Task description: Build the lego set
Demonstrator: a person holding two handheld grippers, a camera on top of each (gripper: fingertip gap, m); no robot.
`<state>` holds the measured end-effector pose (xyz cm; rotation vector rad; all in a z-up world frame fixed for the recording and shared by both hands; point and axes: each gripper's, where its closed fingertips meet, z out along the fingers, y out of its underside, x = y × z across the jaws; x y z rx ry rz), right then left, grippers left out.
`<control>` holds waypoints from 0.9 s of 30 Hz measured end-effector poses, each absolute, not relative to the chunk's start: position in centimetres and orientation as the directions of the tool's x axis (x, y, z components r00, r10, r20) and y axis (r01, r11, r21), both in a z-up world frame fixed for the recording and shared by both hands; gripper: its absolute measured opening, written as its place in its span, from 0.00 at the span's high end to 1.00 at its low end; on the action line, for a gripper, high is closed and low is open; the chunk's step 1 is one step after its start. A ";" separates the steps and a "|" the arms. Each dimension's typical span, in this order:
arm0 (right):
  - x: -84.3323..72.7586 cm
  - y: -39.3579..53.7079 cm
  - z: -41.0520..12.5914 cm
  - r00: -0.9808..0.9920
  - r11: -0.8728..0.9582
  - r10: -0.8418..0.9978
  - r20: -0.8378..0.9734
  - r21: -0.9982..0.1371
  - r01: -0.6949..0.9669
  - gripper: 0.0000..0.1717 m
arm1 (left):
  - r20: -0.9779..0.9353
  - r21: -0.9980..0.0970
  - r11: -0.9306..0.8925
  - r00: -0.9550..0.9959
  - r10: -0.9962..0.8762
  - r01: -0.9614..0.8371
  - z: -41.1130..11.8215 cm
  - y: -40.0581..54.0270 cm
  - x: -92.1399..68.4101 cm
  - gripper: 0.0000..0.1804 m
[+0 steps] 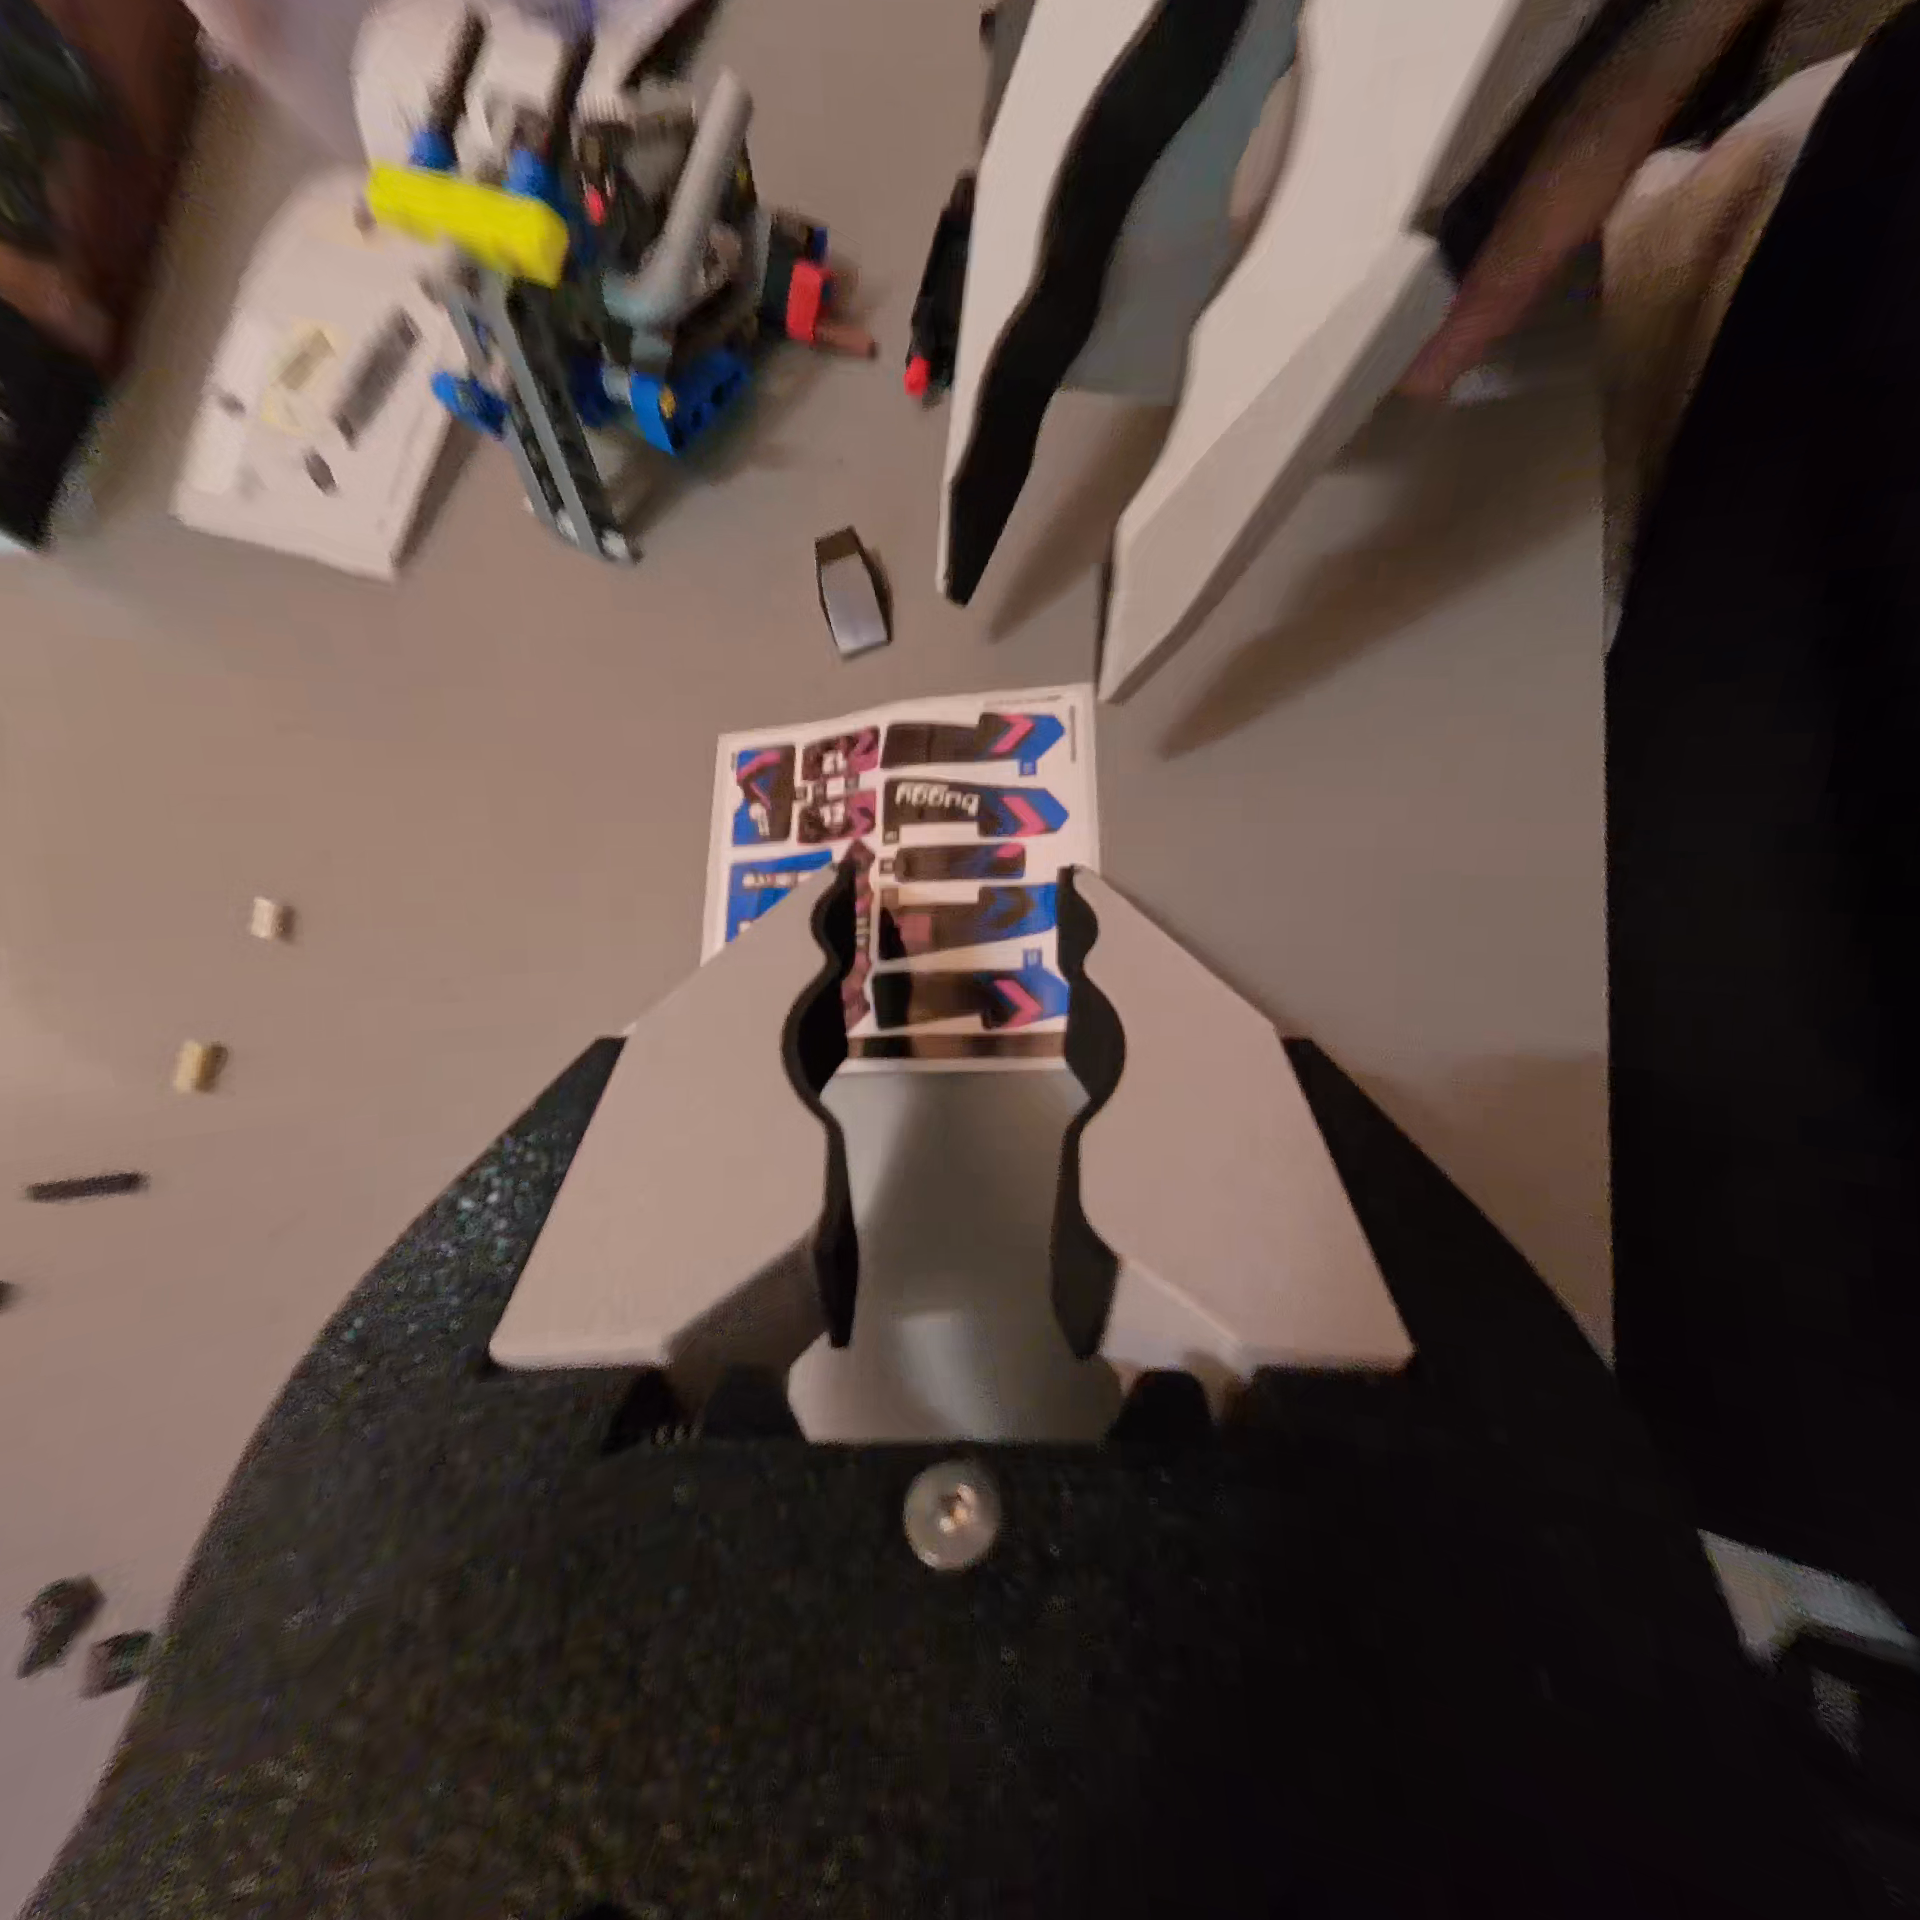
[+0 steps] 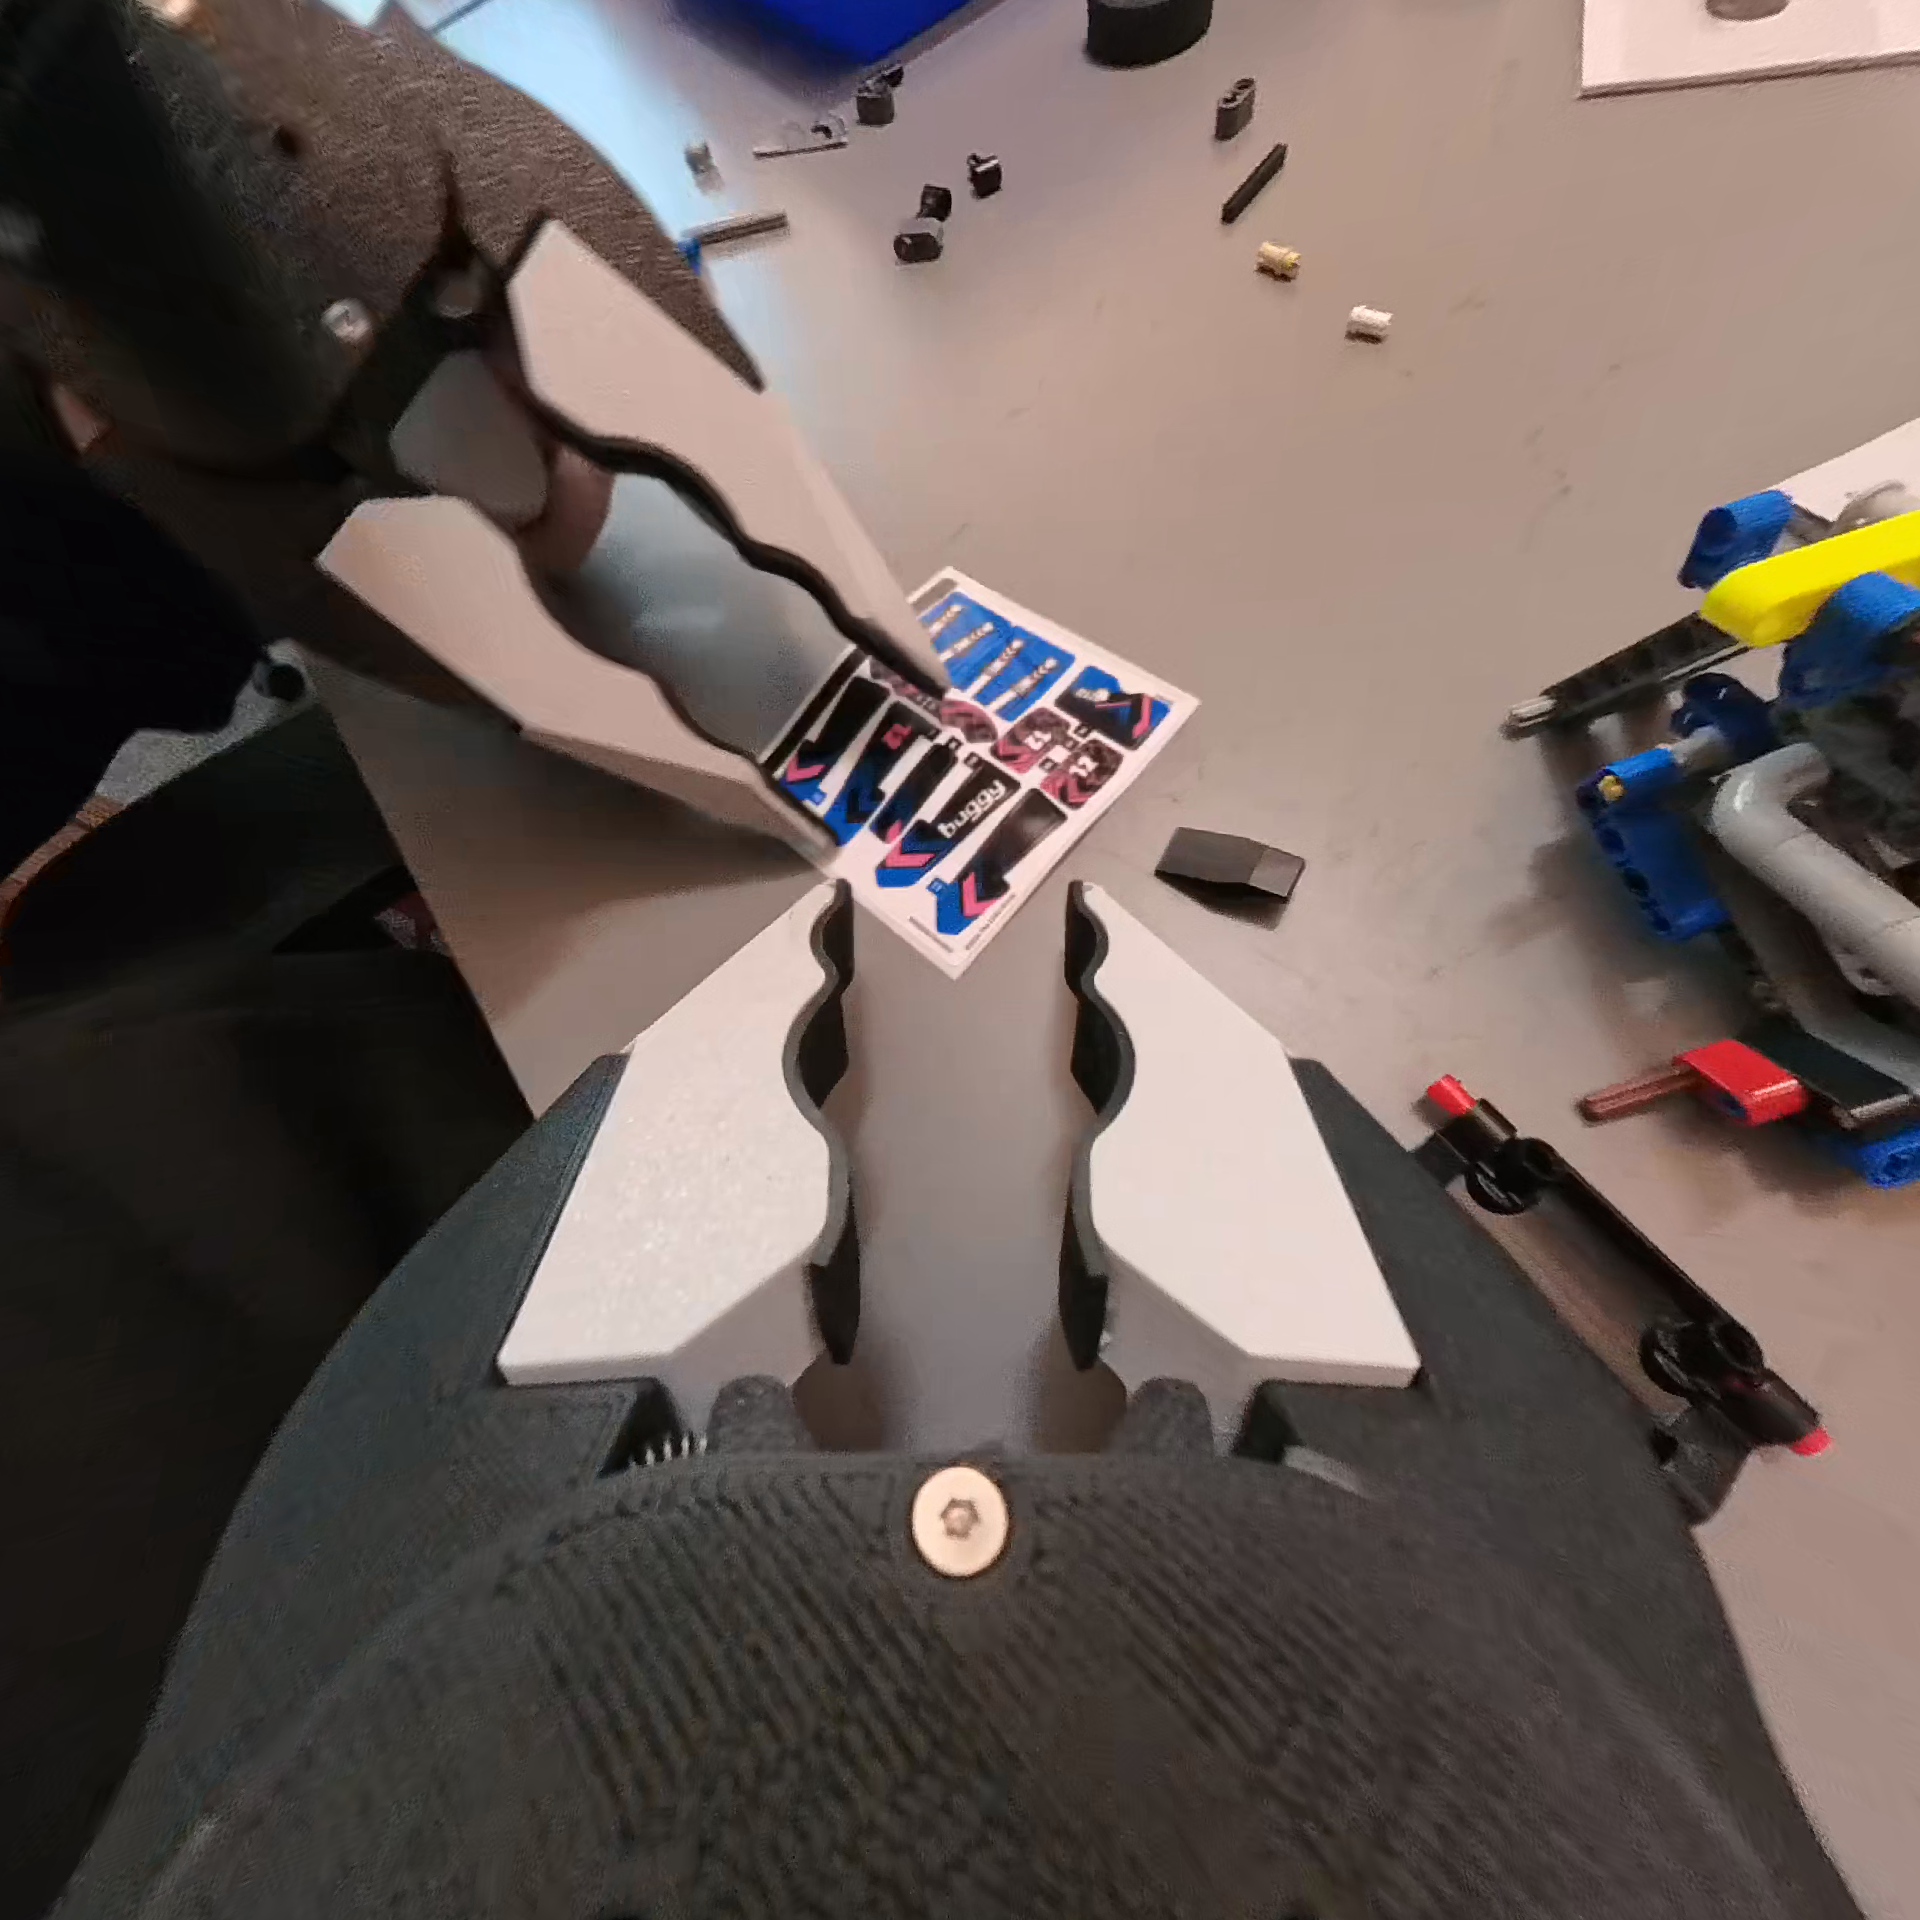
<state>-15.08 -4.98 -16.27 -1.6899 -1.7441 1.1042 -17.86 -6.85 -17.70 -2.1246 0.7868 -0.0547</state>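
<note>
Left wrist view shows my left tool (image 1: 956, 883) angled down over the sticker sheet (image 1: 935, 790), which lies flat on the grey worktop (image 1: 416, 779) at 12 o'clock from the tips. Its fingers stand apart with nothing clamped; whether the tips touch the sheet I cannot tell. Most stickers appear to be on their backing. My right tool (image 2: 956, 894) hovers just short of the sheet's near corner, fingers also apart and bare, pointing toward 12 o'clock. A dark wedge-shaped piece (image 2: 1231, 860) lies at 2 o'clock from it. A partly built blue, grey and yellow brick vehicle (image 2: 1787, 790) stands at 3 o'clock; small loose parts (image 2: 1278, 260) lie scattered beyond.
</note>
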 end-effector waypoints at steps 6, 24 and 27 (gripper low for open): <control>-15.5 -4.8 -16.8 -0.119 -0.108 0.966 -0.229 -0.778 0.618 0.76 | -0.391 -0.795 -0.267 0.796 -0.461 -0.545 -14.9 -6.8 -17.8 0.79; -15.2 -5.1 -17.3 -0.147 -0.088 0.961 -0.233 -0.765 0.638 0.79 | -0.207 -0.740 -0.425 0.778 -0.594 -0.521 -17.9 -6.8 -17.0 0.83; -15.5 -6.2 -16.7 -0.232 -0.070 0.935 -0.270 -0.779 0.624 0.83 | -0.360 -0.720 -0.334 0.739 -0.570 -0.608 -17.4 -7.0 -16.8 0.81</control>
